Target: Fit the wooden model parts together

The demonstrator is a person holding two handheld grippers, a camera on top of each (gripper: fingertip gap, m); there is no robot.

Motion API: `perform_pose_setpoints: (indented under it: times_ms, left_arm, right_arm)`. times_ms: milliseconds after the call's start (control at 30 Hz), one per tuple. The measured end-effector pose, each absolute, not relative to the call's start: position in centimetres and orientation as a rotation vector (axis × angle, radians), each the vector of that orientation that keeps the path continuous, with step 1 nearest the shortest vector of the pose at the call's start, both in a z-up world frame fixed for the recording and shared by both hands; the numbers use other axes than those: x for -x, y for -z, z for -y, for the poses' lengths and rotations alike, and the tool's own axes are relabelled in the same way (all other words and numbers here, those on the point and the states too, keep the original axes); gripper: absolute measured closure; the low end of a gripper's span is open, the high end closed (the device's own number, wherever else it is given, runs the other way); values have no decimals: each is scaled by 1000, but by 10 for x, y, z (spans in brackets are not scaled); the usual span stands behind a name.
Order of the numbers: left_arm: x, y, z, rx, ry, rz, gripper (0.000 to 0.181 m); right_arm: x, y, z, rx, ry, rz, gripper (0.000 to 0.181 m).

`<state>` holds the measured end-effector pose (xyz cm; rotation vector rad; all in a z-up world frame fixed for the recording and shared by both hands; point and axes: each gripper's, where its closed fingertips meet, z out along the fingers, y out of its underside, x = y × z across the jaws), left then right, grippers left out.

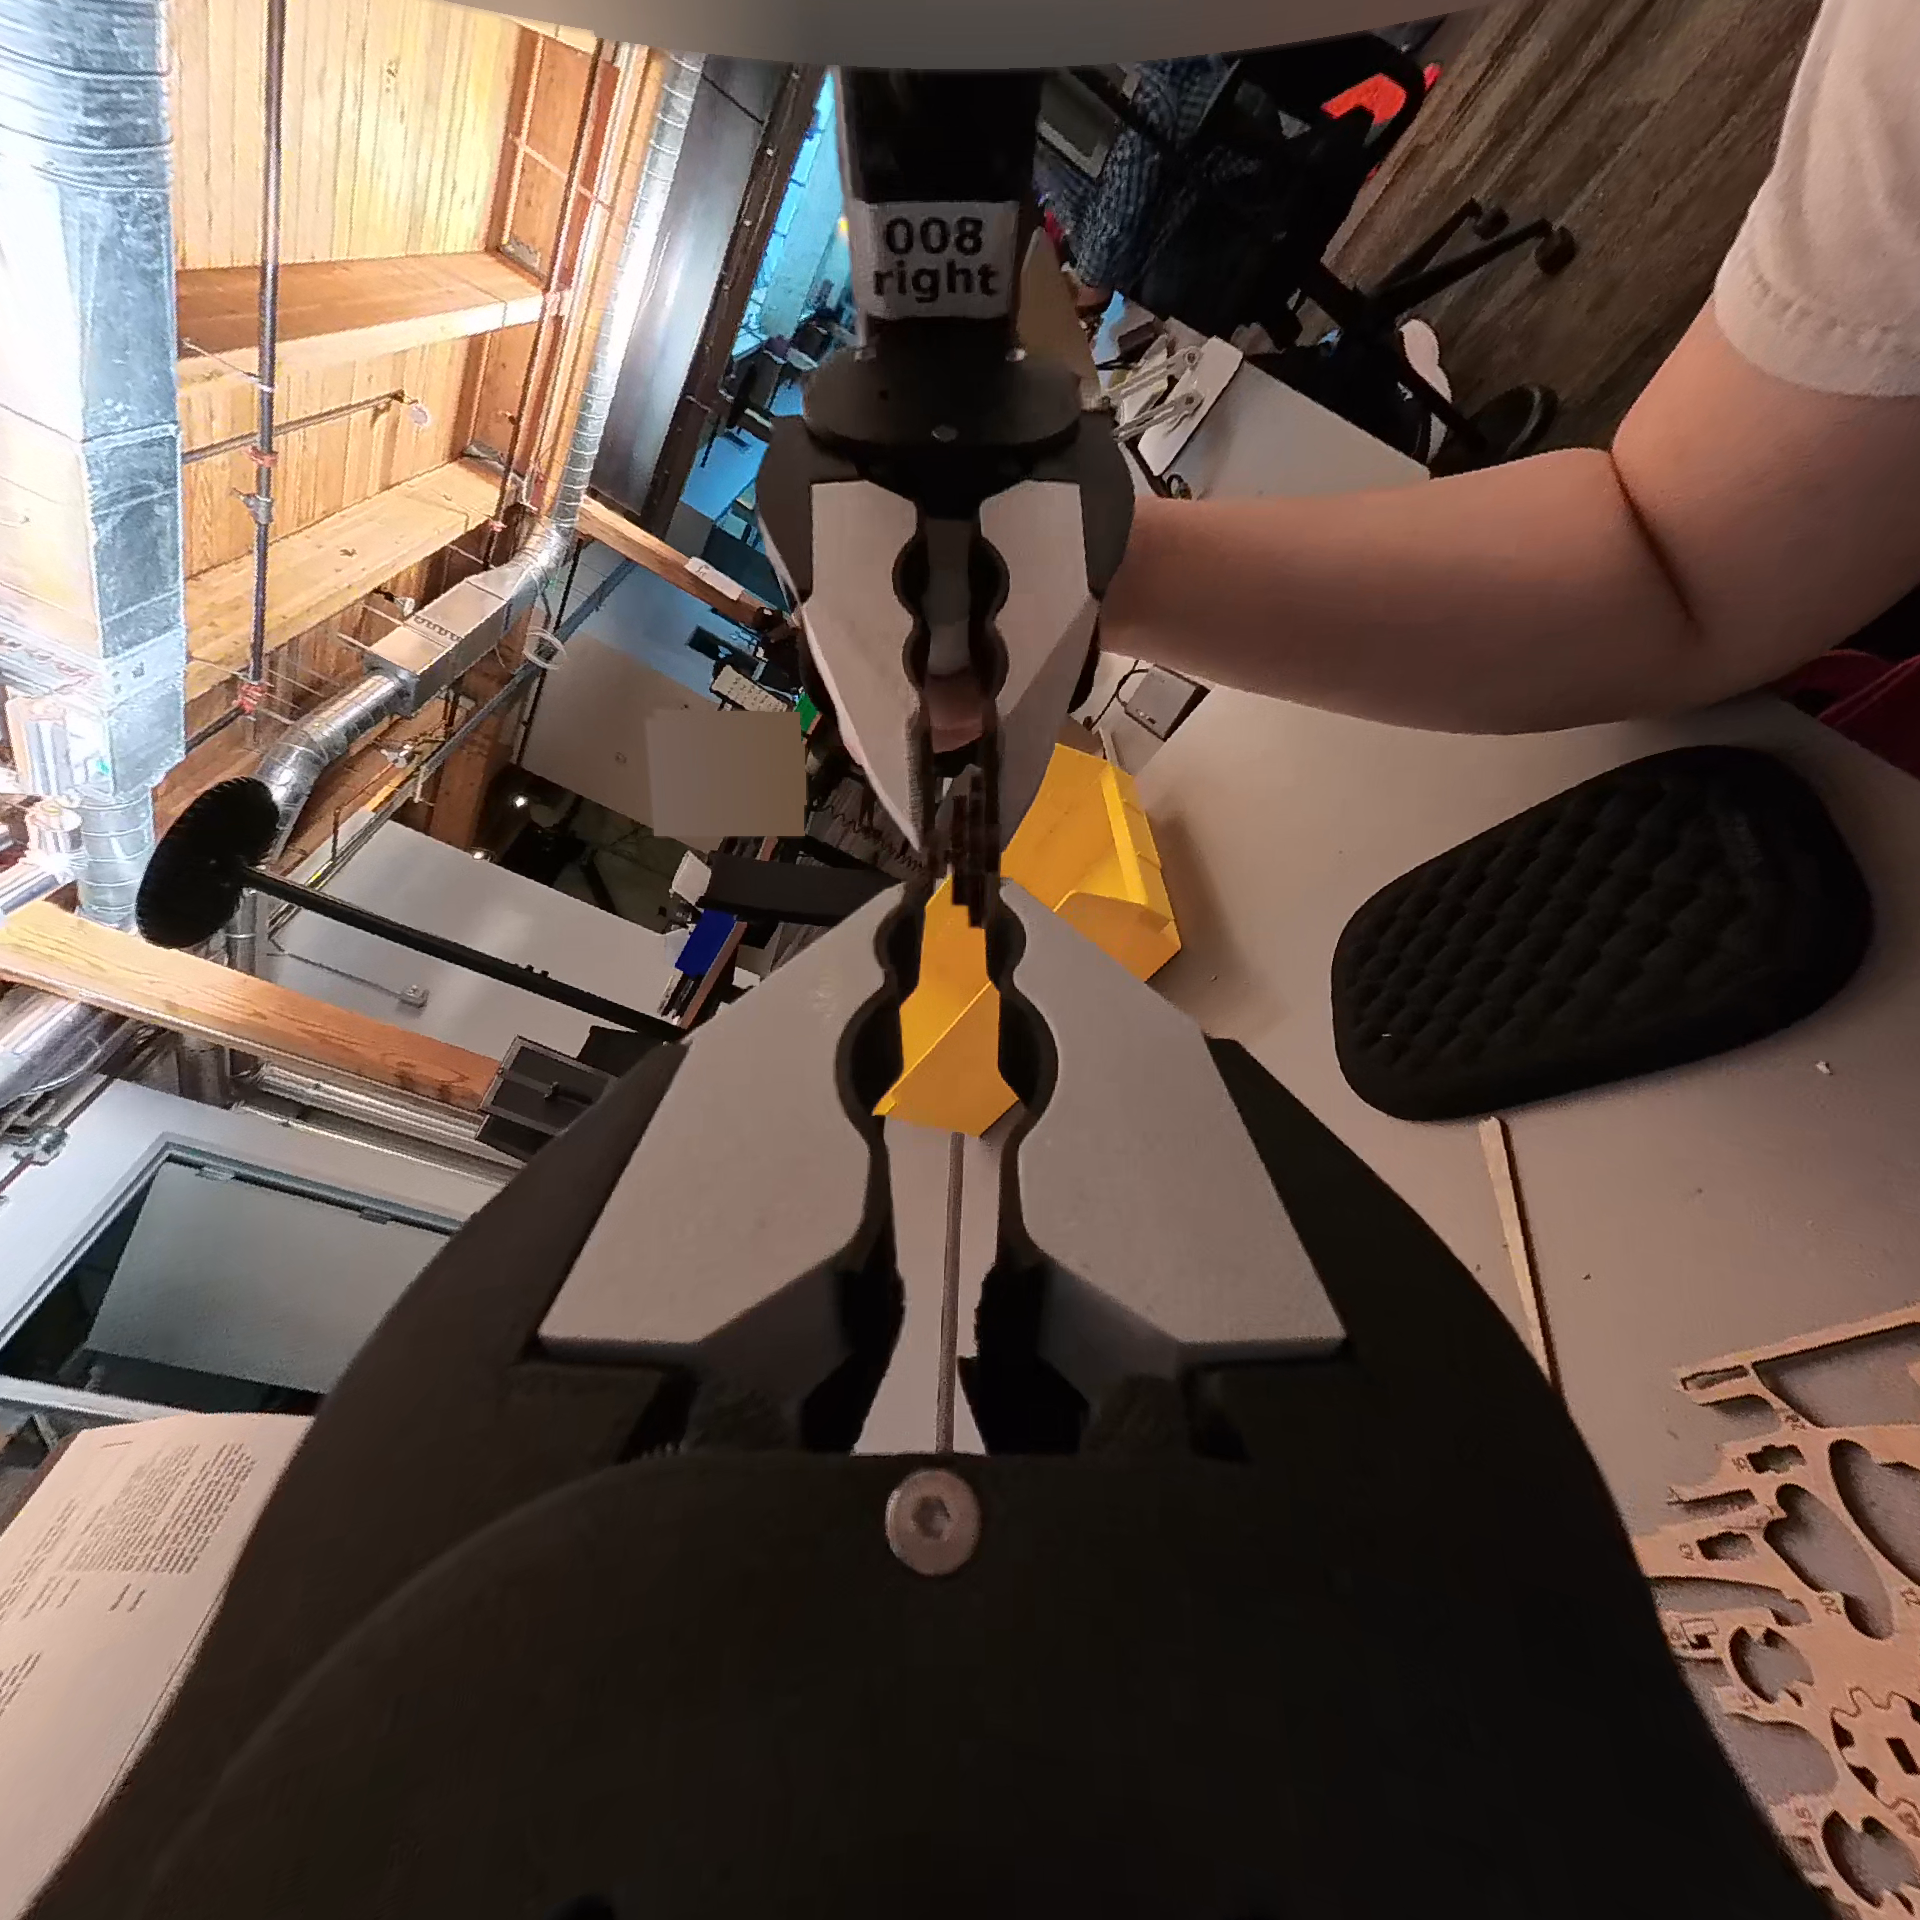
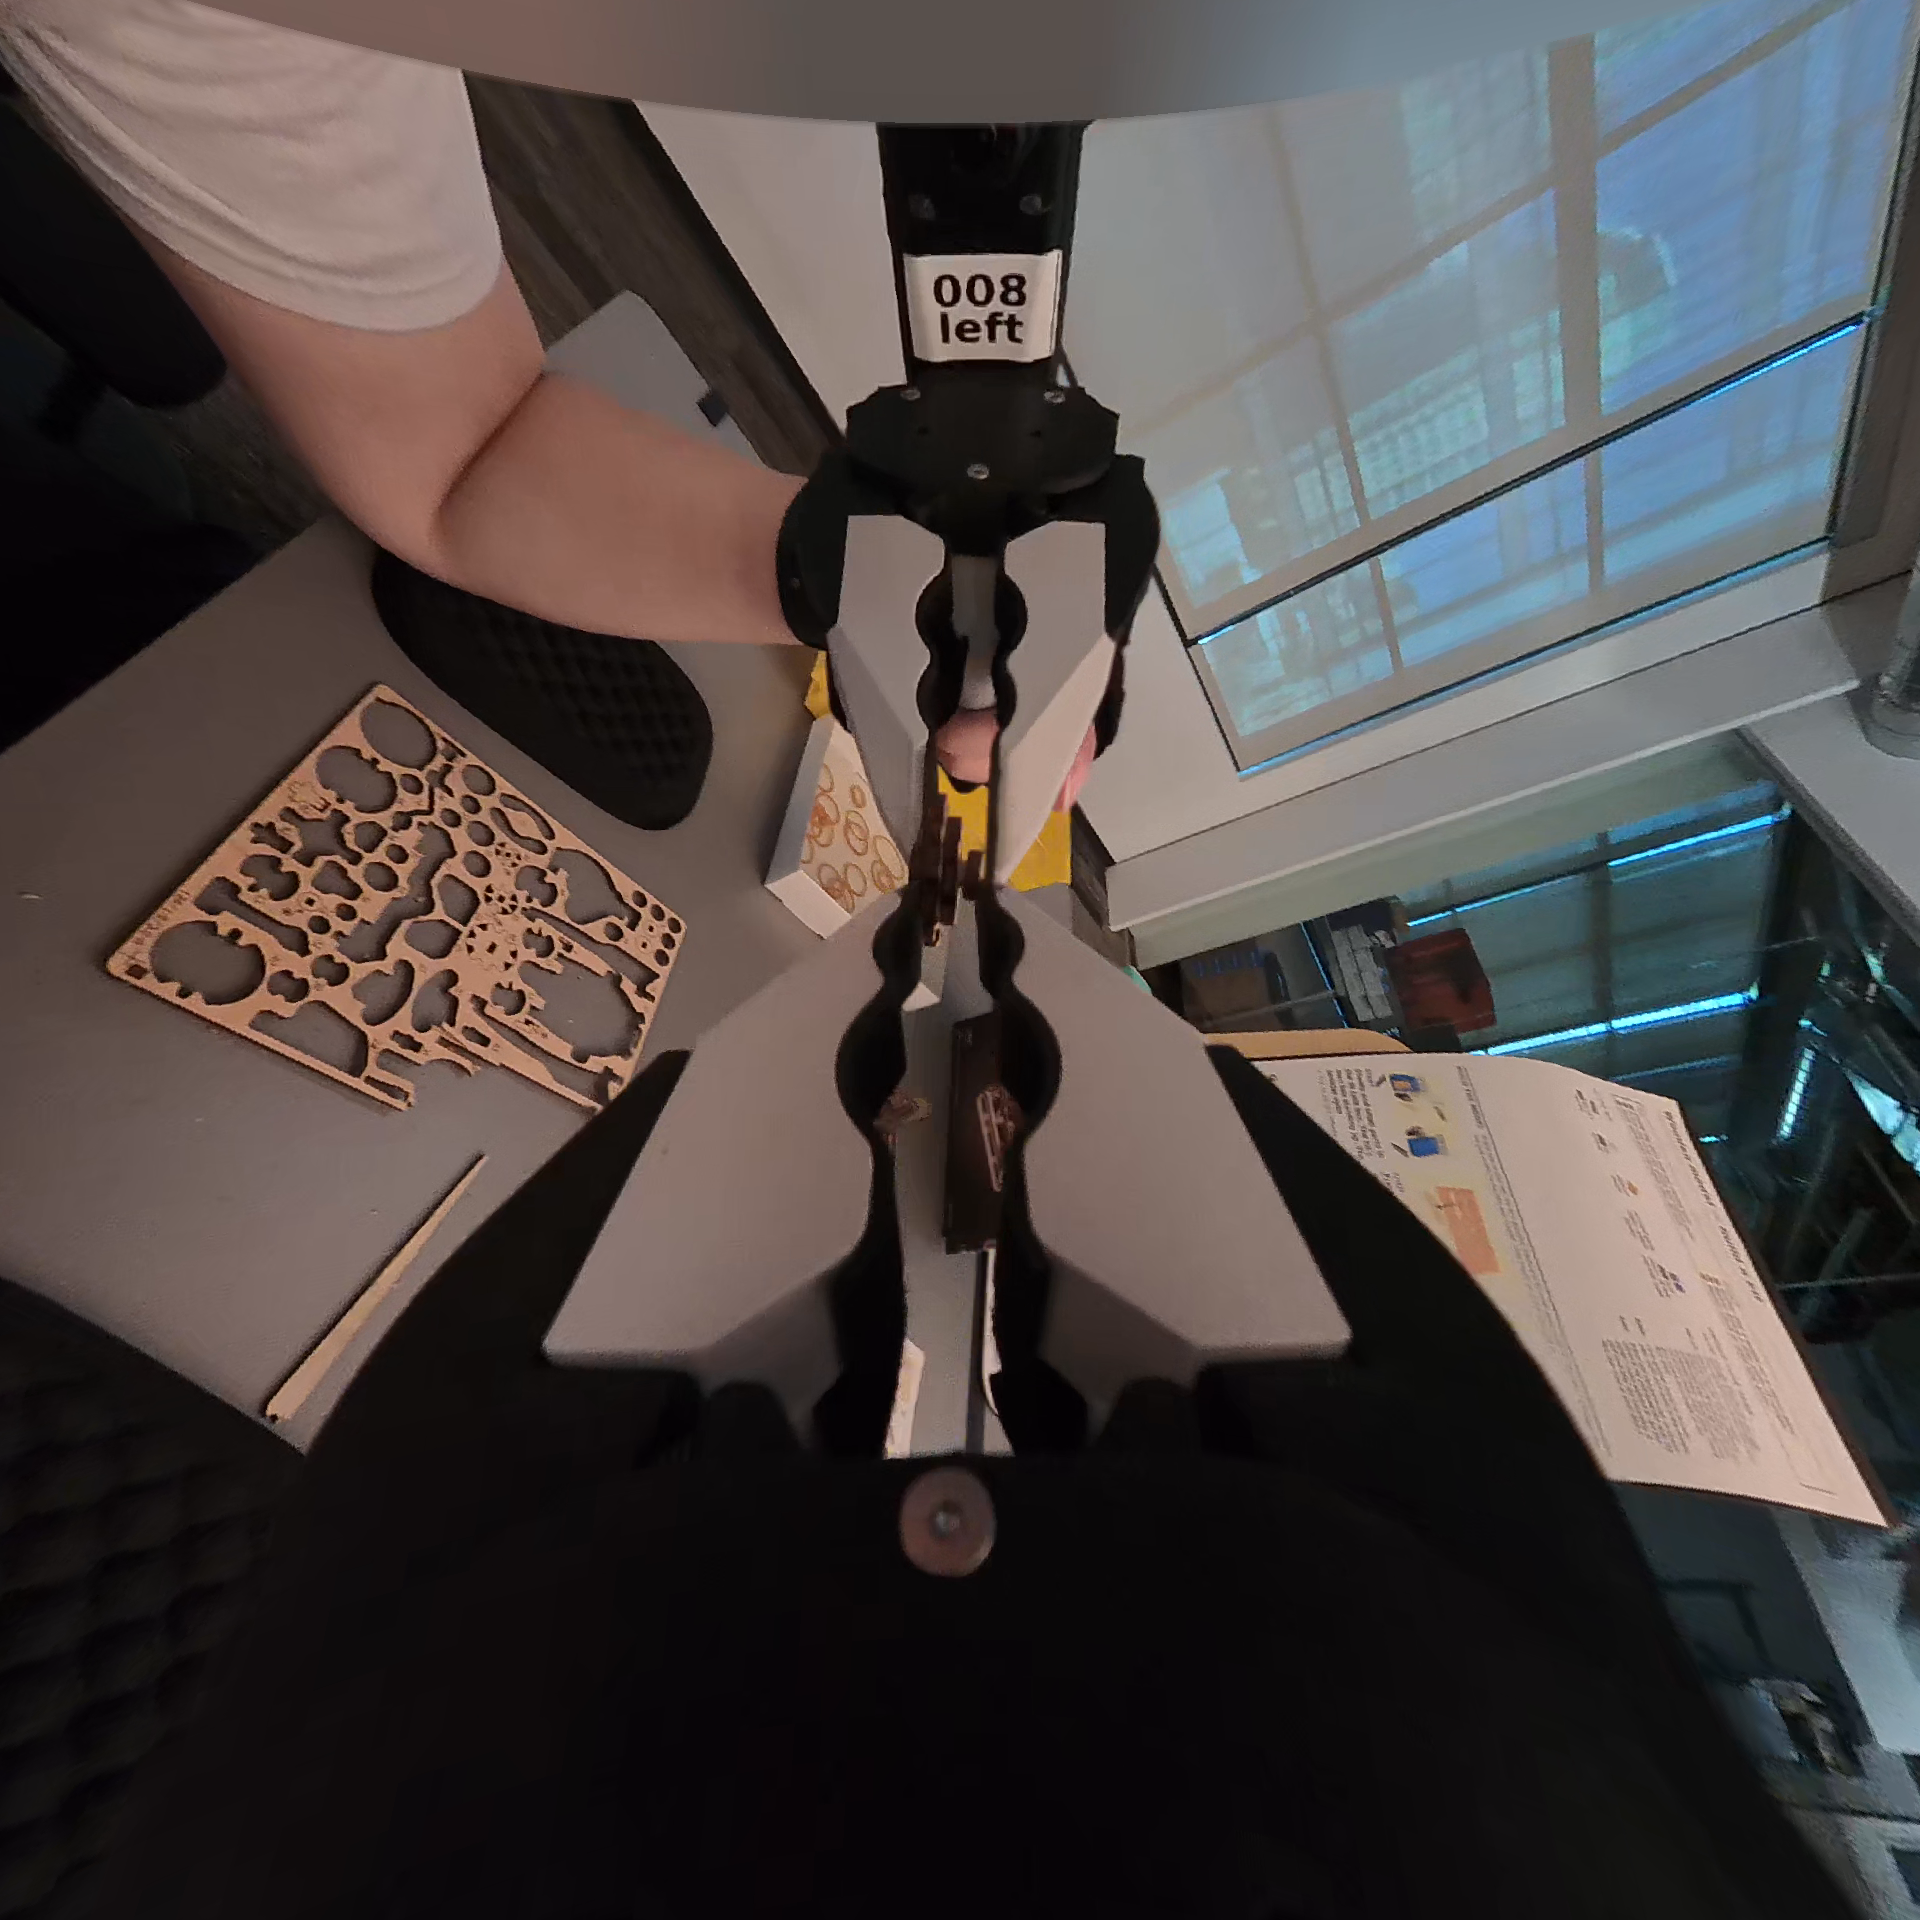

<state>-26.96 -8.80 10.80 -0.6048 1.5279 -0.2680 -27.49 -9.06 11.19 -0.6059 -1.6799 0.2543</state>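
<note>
My two grippers face each other tip to tip above the grey table point(image 1: 1299, 831). My left gripper point(image 1: 954, 896) is shut on a thin dark wooden part point(image 1: 971, 831) seen edge-on. My right gripper point(image 1: 951, 821) comes in from above in the left wrist view, shut on the same small cluster of parts. In the right wrist view my right gripper point(image 2: 948, 914) is at the bottom and my left gripper point(image 2: 961, 831) is opposite. The brown wooden parts point(image 2: 935, 894) meet between the tips. How the parts join is hidden by the fingers.
A wooden sheet with cut-out holes point(image 2: 395, 914) lies on the table, with a thin wooden stick point(image 2: 374, 1288) near it. A black textured pad point(image 1: 1600, 935), a yellow bin point(image 1: 1101, 862), a white box point(image 2: 821, 842) and a printed instruction sheet point(image 2: 1558, 1268) are around. The person's arms reach in from the sides. My two grippers' fingertips are within a few centimetres of each other. The thin wooden stick point(image 2: 374, 1288) is about equally far from each gripper, around 25 cm.
</note>
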Motion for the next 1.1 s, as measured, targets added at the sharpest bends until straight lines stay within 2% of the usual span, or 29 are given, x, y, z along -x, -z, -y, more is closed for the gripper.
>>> perform_pose_setpoints:
  times_ms: [467, 1100]
  left_arm:
    - [269, -99, 96, 581, 216, -1595, 169]
    - [268, -98, 100, 559, 215, -1606, 174]
  right_arm:
    - [274, -104, 93, 632, -259, 1730, 172]
    - [275, -99, 94, 641, -271, 1756, 171]
